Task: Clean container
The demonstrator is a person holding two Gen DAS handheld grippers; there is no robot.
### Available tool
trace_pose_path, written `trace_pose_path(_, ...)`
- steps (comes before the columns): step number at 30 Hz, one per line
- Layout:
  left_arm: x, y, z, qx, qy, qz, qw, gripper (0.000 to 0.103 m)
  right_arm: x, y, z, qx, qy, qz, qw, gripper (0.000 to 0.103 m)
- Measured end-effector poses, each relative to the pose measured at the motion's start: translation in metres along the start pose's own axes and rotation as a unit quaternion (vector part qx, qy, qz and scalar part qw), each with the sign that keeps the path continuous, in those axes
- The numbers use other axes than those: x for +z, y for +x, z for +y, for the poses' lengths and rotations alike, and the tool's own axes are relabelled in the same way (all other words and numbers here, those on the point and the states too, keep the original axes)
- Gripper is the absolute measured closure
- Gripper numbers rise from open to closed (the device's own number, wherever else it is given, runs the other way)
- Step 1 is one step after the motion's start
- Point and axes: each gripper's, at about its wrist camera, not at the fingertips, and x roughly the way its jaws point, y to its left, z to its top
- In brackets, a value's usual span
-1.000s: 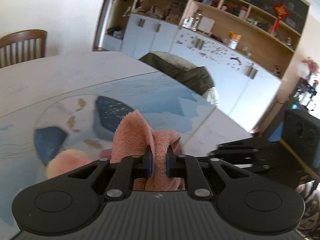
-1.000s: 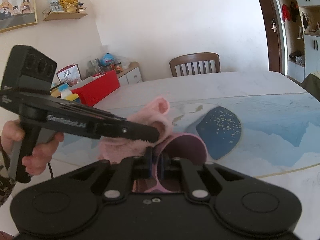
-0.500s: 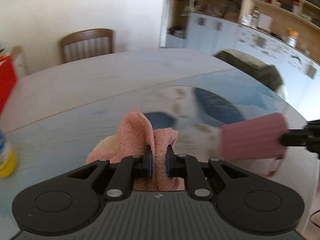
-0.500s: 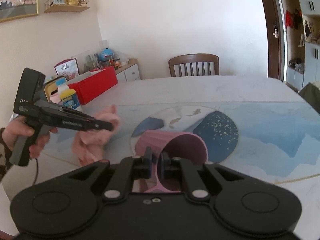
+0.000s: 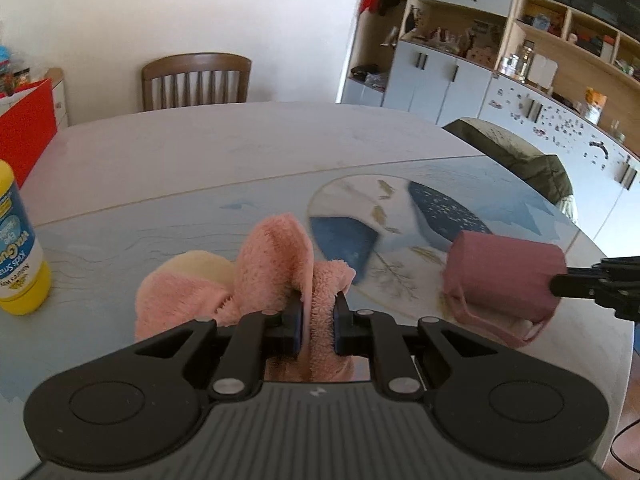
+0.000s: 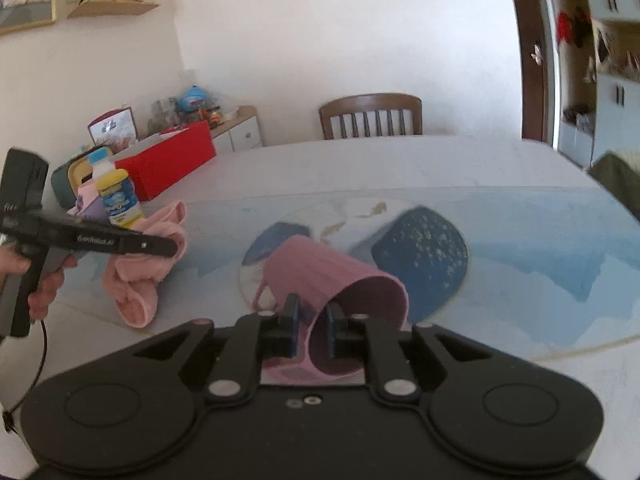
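A pink ribbed mug (image 6: 332, 280) is held on its side over the table, its mouth facing the right wrist camera. My right gripper (image 6: 311, 330) is shut on the mug's rim, one finger inside and one outside. In the left wrist view the same mug (image 5: 504, 276) hangs at the right, with its handle pointing down. My left gripper (image 5: 316, 326) is shut on a fluffy pink cloth (image 5: 276, 276), which droops onto the table. Seen from the right wrist, the cloth (image 6: 140, 276) hangs well left of the mug, clear of it.
A yellow and blue bottle (image 5: 18, 248) stands at the table's left edge, near a red box (image 6: 172, 164). The printed blue mat (image 6: 500, 248) covers the near half of the table. A wooden chair (image 5: 196, 80) stands at the far side. A person's hand (image 6: 44, 288) holds the left gripper's handle.
The cloth has come out of the mug and moved off to the left with my left gripper. The mug stays held on its side in my right gripper.
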Motion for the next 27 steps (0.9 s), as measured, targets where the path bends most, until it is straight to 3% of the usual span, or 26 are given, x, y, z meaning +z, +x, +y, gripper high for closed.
trace_pose_path(4, -0.003, -0.011, -0.013, 0.008, 0.014, -0.008, 0.9998, 0.073, -0.005, -0.007, 0.0, -0.015, -0.006, -0.005, 1.0, 0.083)
trace_pose_path(6, -0.006, -0.02, -0.02, 0.01, 0.022, -0.019, 0.9995, 0.044, -0.007, -0.011, -0.001, -0.019, -0.003, -0.009, 1.0, 0.077)
trace_pose_path(8, -0.01, -0.03, -0.029, 0.013, 0.031, -0.037, 0.9987, 0.029, -0.009, -0.016, -0.002, -0.024, 0.001, -0.016, 1.0, 0.068)
trace_pose_path(15, -0.025, -0.049, -0.056, 0.03, 0.042, -0.045, 0.9977, 0.02, -0.019, -0.031, 0.005, -0.012, 0.015, -0.042, 0.999, 0.047)
trace_pose_path(22, -0.041, -0.057, -0.074, 0.046, 0.039, -0.043, 0.9972, 0.017, -0.026, -0.036, 0.028, -0.012, 0.005, -0.053, 0.998, 0.041)
trace_pose_path(27, -0.05, -0.061, -0.084, 0.052, 0.038, -0.045, 0.9969, 0.0, -0.031, -0.041, 0.042, -0.02, -0.001, -0.062, 0.998, 0.039)
